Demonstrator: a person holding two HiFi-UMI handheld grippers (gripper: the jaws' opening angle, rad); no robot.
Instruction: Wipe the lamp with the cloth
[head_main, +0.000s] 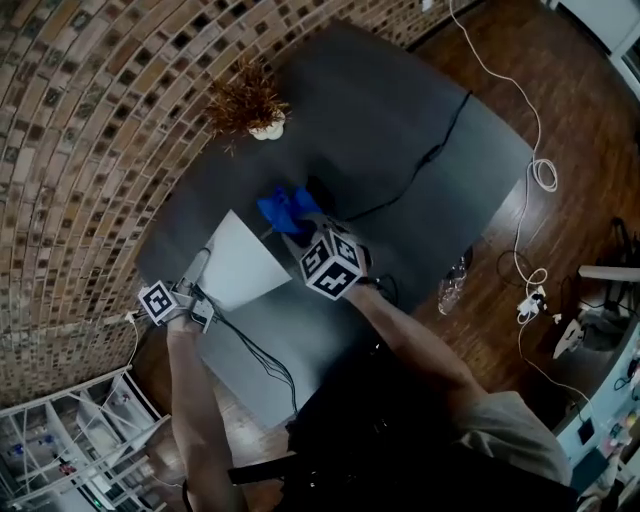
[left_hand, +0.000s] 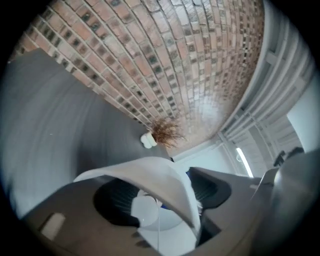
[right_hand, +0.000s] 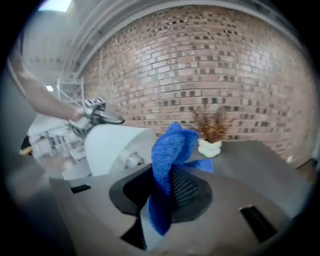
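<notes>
**A:** Starting at the left, what is the left gripper (head_main: 202, 260) doing?

**B:** Its jaws stand partly apart, one inside and one outside the rim of the lamp (head_main: 240, 265). The thin wall of the shade passes between them and the pads do not press on it.

**A:** How does the lamp look?

**B:** It has a plain white shade, smooth and flaring, near the table's (head_main: 400, 110) front-left edge. In the right gripper view its open end faces the camera and a pale fitting shows inside.

**A:** And to the right of it?

**B:** The cloth (head_main: 283, 208) is bright blue and bunched, just beside the shade's narrow end. The right gripper (head_main: 300, 232) has its jaws closed on it, with a fold standing up above them and a tail hanging below.

**A:** What is hard to make out?

**B:** The shade hides the lamp's stem and base, so I cannot tell how it stands. In the left gripper view the inside of the shade is a blur. I cannot tell whether the cloth touches the shade.
</notes>
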